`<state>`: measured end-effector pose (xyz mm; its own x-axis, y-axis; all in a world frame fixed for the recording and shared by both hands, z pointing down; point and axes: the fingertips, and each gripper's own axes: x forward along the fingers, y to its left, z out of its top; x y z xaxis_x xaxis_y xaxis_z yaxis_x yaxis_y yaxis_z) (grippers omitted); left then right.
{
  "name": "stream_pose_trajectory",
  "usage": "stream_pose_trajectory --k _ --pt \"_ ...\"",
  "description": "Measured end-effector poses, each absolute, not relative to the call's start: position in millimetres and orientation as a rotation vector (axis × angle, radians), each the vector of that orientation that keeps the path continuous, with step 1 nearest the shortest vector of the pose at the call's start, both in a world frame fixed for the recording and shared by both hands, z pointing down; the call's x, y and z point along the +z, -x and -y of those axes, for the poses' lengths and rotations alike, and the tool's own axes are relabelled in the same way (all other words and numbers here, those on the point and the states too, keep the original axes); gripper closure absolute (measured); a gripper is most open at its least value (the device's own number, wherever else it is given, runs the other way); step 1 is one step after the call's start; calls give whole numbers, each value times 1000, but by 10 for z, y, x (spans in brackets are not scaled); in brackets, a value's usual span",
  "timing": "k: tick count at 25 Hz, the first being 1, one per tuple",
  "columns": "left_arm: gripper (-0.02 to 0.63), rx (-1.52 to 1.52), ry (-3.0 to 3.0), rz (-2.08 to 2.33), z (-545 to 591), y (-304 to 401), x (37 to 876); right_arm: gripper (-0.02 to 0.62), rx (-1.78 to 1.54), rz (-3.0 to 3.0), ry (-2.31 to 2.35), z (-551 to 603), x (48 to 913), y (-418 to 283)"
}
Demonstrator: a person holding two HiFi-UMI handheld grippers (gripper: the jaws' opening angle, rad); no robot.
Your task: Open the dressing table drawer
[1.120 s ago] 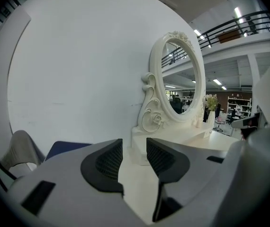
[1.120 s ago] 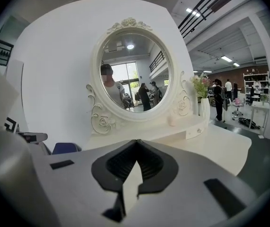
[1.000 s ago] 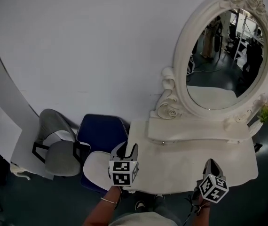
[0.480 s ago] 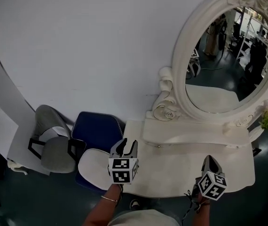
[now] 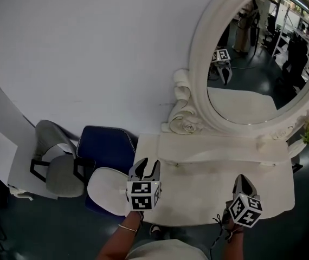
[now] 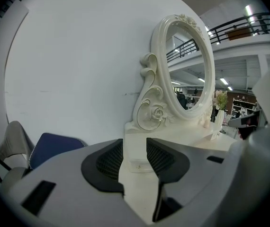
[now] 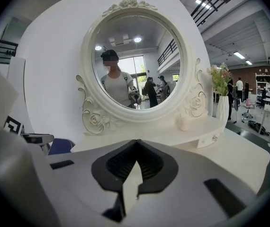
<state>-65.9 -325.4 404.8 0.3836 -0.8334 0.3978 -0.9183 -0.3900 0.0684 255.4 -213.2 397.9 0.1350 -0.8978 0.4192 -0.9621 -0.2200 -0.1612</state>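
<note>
Your left gripper [image 5: 146,170] hovers over the left end of the dressing table [image 5: 198,198], jaws parted and empty; the small drawer [image 6: 135,162] (front flush, knob showing) sits ahead, framed between them, untouched; your right gripper [image 5: 243,184] hovers further right, tips together on nothing.
</note>
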Motion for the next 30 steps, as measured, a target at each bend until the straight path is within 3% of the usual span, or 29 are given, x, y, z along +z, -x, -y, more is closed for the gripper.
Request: stream_pose_trajectory --k 30 --pt "442 671 -2235 1444 2935 118 5307 588 900 1744 -2118 1785 5045 -2825"
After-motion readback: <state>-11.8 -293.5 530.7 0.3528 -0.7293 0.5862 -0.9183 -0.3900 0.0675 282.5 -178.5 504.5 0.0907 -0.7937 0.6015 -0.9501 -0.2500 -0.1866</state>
